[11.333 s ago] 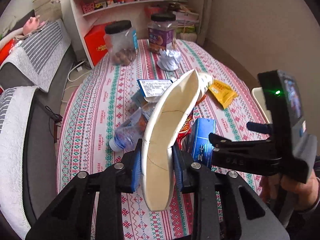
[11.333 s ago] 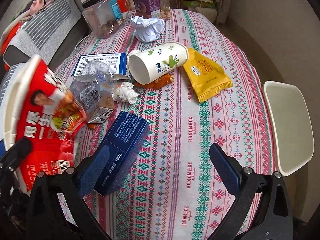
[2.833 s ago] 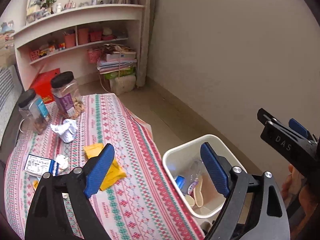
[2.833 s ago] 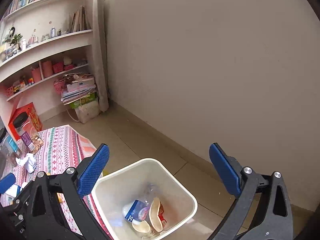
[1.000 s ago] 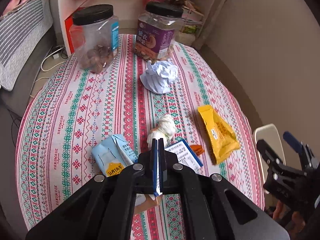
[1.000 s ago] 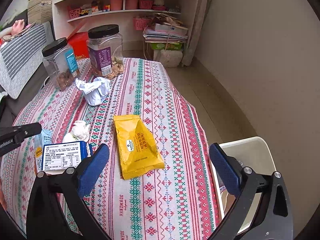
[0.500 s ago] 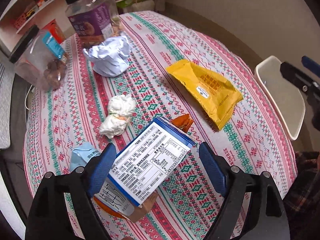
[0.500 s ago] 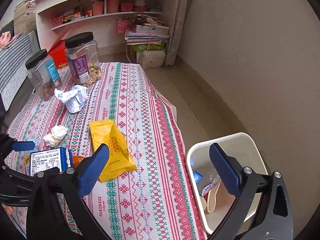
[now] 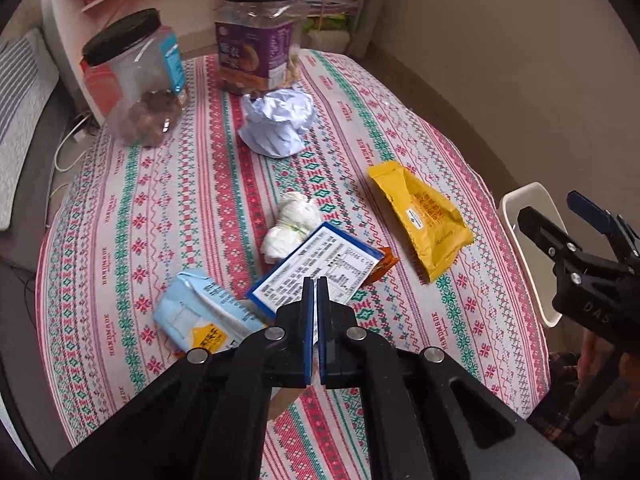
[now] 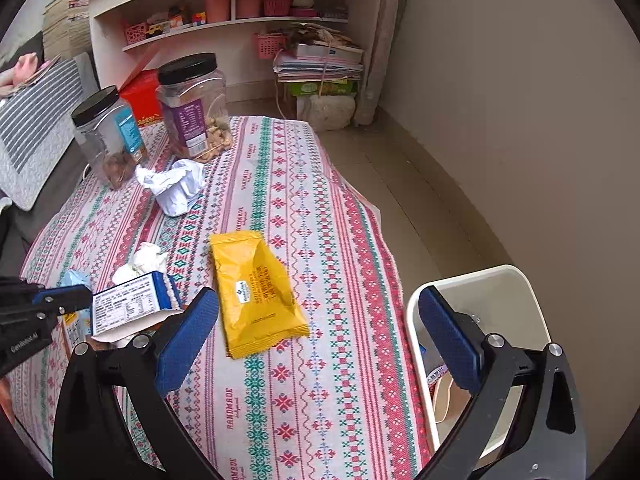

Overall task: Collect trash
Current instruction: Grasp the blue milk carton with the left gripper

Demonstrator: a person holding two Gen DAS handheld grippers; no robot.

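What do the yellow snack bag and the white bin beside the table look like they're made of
Yellow snack bag: glossy plastic film, judging by its sheen and crinkled, sealed edges. White bin: smooth, matte moulded plastic, with a rounded, even rim; probably rigid.

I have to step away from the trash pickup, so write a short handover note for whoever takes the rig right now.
Left hand-held gripper: shut on the blue-edged box flap, box at the table's near edge.
Right hand-held gripper: open, empty, above the table edge by the white bin.
Done: the bin already holds some trash.
Left on the tablecloth: yellow snack bag, crumpled paper, tissue wad, light blue carton, small orange wrapper.
The two snack jars don't look like trash.
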